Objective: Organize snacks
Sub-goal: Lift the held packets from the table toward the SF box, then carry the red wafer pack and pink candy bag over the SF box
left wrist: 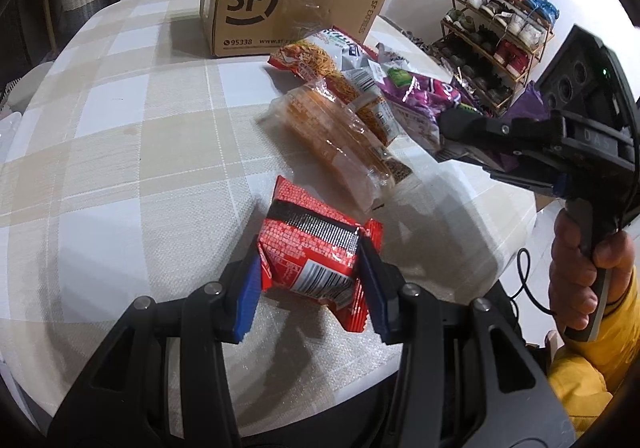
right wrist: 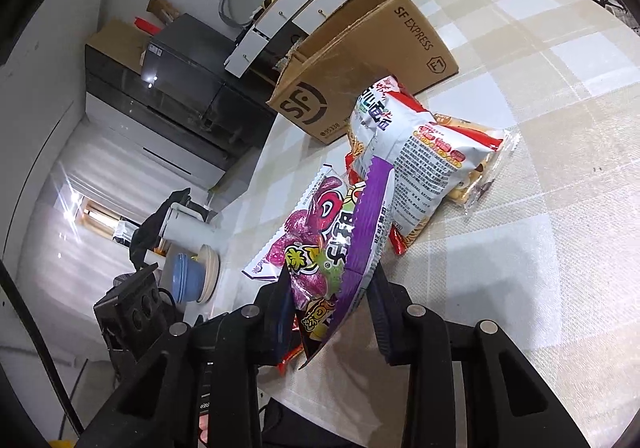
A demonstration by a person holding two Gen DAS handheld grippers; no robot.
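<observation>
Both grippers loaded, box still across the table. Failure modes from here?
1. Right gripper pinches only the purple snack bag's crimped end, so it may slip out.
2. That bag overlaps the white noodle packet, and lifting may drag it.
3. Left gripper squeezes the red packet, possibly crushing its contents.

Home, shoe rack (left wrist: 500,44), fridge (right wrist: 168,88), checked tablecloth (left wrist: 120,152)

Both wrist views close, angled down; share cardboard box (left wrist: 288,8), table (left wrist: 120,152).

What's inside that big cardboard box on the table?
The cardboard box has open flaps, but both views show only its outer walls and rim. Its inside is hidden, so I cannot tell whether any snacks are in it.
</observation>
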